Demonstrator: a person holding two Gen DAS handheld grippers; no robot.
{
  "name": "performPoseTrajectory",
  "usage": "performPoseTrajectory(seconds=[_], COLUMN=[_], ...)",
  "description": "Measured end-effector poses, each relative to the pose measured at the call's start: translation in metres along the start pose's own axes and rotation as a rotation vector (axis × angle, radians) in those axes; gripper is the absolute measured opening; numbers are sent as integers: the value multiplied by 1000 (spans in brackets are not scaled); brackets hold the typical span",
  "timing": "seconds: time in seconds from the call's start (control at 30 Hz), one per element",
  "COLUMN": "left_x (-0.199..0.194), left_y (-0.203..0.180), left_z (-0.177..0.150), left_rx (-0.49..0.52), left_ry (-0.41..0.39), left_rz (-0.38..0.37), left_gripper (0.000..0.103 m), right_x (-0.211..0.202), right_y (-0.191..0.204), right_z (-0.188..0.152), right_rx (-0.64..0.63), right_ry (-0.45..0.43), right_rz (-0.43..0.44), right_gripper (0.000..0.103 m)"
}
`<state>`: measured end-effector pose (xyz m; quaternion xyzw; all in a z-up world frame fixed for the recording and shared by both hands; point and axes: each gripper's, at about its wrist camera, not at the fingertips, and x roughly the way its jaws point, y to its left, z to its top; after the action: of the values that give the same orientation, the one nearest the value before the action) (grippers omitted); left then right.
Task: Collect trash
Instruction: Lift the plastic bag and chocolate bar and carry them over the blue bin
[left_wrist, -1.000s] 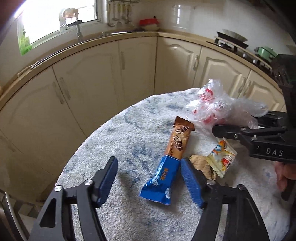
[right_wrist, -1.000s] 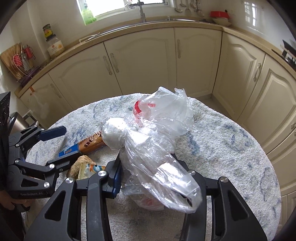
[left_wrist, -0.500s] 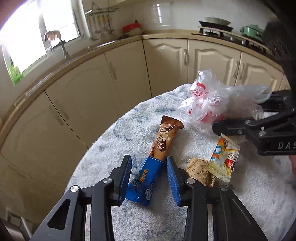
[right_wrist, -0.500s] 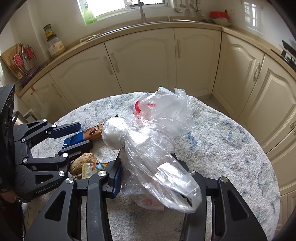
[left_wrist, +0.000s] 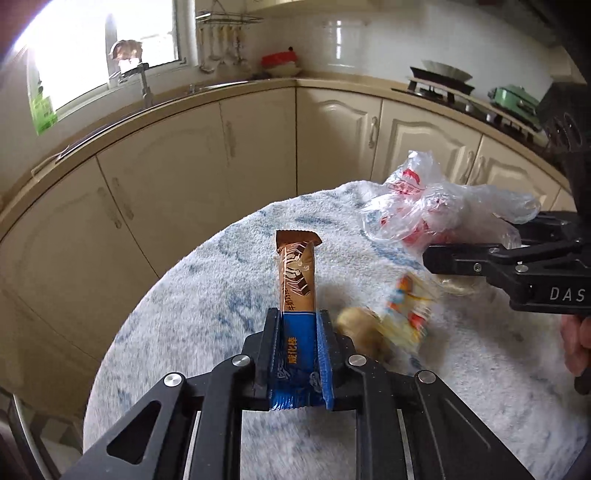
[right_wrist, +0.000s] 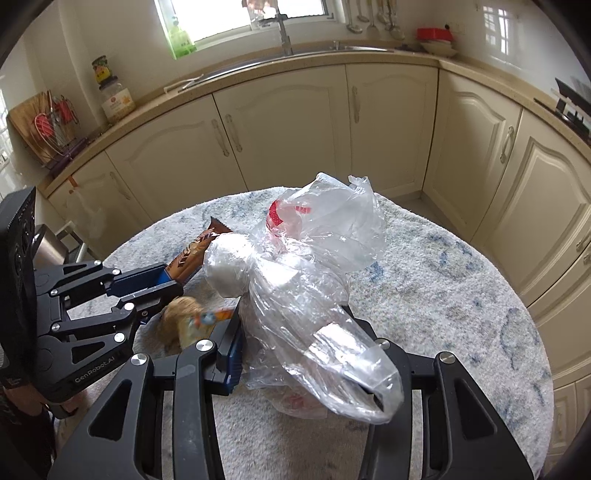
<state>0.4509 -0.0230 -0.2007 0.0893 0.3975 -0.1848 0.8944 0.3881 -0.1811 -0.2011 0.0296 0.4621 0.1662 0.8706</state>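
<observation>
While lengthwise along the left gripper, snack bar, blue end pinched between fingers, brown end forward.

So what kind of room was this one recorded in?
A home kitchen, most likely: cream base cabinets run under a countertop with a sink and tap below a window, and a gas hob sits further along.

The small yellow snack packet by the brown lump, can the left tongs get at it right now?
Probably not yet: the left tongs are shut on the blue and brown bar wrapper. The yellow packet itself lies uncovered just beside them.
</observation>
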Motion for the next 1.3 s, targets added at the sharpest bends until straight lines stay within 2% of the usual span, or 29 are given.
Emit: performPoseTrajectory(seconds=[0.23, 0.47, 0.63, 0.83, 1.07, 1.3], left_x=[-62, -135, -182, -220, -236, -238], left_y=[-15, -67, -116, -188, -270, -367], left_z=[-33, -74, -99, -116, -119, -117], left_rx=[-96, -118, -120, -59, 10, 146], left_ry=[-74, -154, -207, -247, -248, -217], left_rz=[29, 6, -71, -183, -346, -501], left_gripper=[15, 15, 15, 15, 15, 15], right_x=[-49, -113, -166, -241, -324, -389], right_y=[2, -4, -24, -66, -130, -180], right_z=[-24, -71, -110, -166, -241, -315], right_rx=[2, 4, 34, 88, 209, 339], right_ry=[-53, -108, -157, -218, -266, -294], right_rz=[21, 16, -19, -124, -282, -438], right_gripper=[43, 43, 43, 43, 43, 43])
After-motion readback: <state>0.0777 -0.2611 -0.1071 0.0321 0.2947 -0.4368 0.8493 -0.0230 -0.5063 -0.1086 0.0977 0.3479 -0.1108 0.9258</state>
